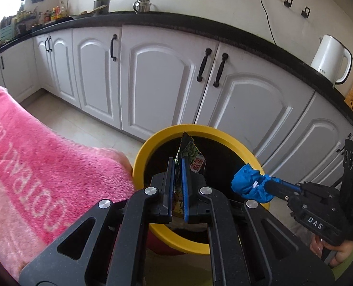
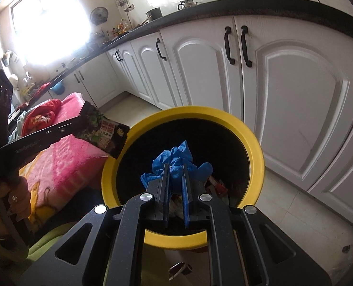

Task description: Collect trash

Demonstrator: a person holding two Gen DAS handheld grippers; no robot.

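Observation:
A round bin with a yellow rim stands on the floor in front of white cabinets. My left gripper is shut on a dark printed snack wrapper, held over the bin's opening; in the right wrist view that wrapper hangs at the bin's left rim. My right gripper is shut on a crumpled blue glove, also above the opening; seen from the left wrist, the glove sits at the bin's right rim. Some trash lies inside the dark bin.
A pink towel covers a surface left of the bin. White cabinet doors with black handles run behind it under a black counter carrying a white kettle. A small wrapper lies on the floor near the bin.

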